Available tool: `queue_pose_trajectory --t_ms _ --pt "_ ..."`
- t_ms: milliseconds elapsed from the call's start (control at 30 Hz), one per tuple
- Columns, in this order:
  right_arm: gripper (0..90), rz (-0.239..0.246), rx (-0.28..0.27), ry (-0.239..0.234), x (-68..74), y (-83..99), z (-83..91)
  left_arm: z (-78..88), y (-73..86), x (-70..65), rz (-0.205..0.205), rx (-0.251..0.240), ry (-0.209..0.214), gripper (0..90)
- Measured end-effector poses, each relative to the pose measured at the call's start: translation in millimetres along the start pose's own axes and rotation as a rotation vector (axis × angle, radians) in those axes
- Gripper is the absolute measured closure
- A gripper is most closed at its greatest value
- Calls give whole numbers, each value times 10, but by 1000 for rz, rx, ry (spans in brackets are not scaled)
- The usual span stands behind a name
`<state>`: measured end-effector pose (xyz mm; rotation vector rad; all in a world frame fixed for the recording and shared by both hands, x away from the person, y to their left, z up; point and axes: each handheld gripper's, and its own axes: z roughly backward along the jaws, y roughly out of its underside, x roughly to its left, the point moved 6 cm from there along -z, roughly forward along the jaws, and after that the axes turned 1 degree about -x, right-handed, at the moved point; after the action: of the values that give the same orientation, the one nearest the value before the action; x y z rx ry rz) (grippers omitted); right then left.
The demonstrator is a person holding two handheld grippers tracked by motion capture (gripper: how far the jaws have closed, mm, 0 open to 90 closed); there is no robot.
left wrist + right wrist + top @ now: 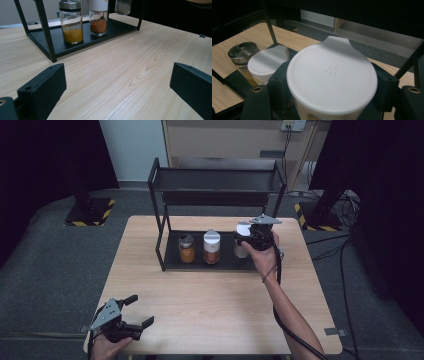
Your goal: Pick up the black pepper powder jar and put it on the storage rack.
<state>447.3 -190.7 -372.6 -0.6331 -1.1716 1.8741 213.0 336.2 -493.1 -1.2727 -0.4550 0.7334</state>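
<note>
High view: right gripper (248,239) clamped on white-lid jar (242,231), right end of rack (159,215) bottom shelf, beside red spice jar (211,248) and yellow spice jar (186,248). Left gripper (136,310) rests at table (210,305) near-left corner, jaws spread, nothing between.

Left gripper view: jaws wide apart over bare wood; yellow and red jars on shelf ahead.

Right gripper view: pads (277,82) press both sides of white-lid jar (332,75).

White-lidded jar (332,75) upright (pale contents, seemingly), over rack's (170,262) lower shelf.
</note>
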Motion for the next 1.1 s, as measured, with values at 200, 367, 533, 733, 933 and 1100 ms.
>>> queue_pose_trajectory --t_ms 200,367,533,733,933,1100 --pt "308 -16 16 7 -28 74 -107 0 1 1 1 -1 0 0" --pt "308 -16 29 16 -24 130 -181 -1 2 2 2 0 0 0" --pt "308 -15 38 20 -10 182 -240 -1 3 3 3 -1 0 0" --pt "308 -21 48 17 9 246 -303 0 2 3 1 -1 1 0" --pt "308 -20 49 16 23 281 -330 -1 1 2 0 0 1 0" --pt "308 -19 53 15 27 300 -342 -2 1 1 -2 1 1 0"
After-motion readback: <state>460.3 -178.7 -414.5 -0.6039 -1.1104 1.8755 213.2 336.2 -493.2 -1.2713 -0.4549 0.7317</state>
